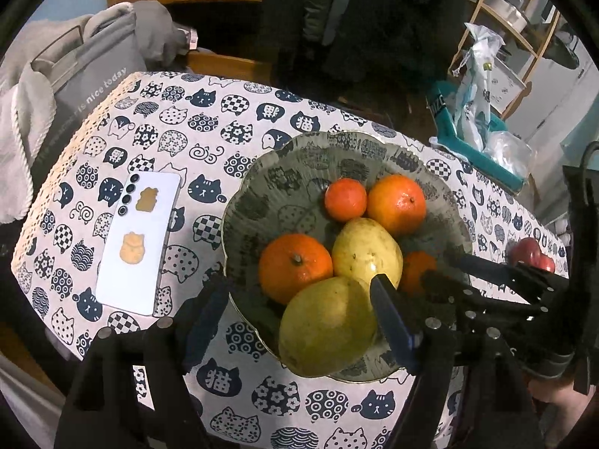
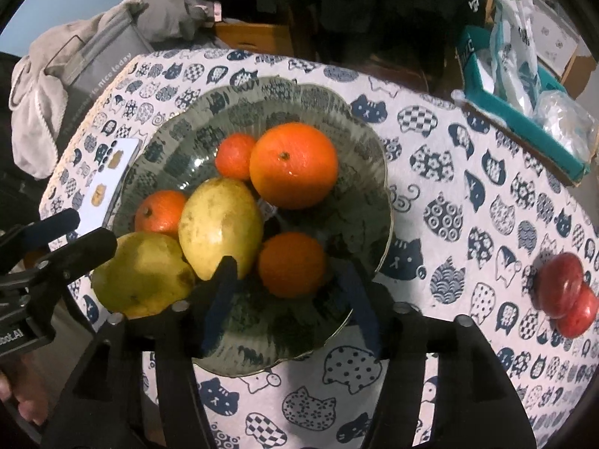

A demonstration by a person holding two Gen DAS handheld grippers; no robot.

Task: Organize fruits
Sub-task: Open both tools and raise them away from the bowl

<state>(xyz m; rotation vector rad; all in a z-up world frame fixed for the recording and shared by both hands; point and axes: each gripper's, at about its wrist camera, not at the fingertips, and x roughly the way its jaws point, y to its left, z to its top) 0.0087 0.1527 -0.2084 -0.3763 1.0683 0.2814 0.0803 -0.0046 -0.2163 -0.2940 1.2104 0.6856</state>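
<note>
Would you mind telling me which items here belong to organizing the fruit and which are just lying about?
Job: glass bowl, oranges, yellow fruits, red fruits on the tablecloth.
Lying about: phone, grey bag, teal box.

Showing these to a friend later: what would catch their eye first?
Probably the glass bowl mid-table, heaped with oranges and two yellow-green mangoes. Next, the cat-print tablecloth, with two red fruits alone near its right edge. A white phone lies left of the bowl.
</note>
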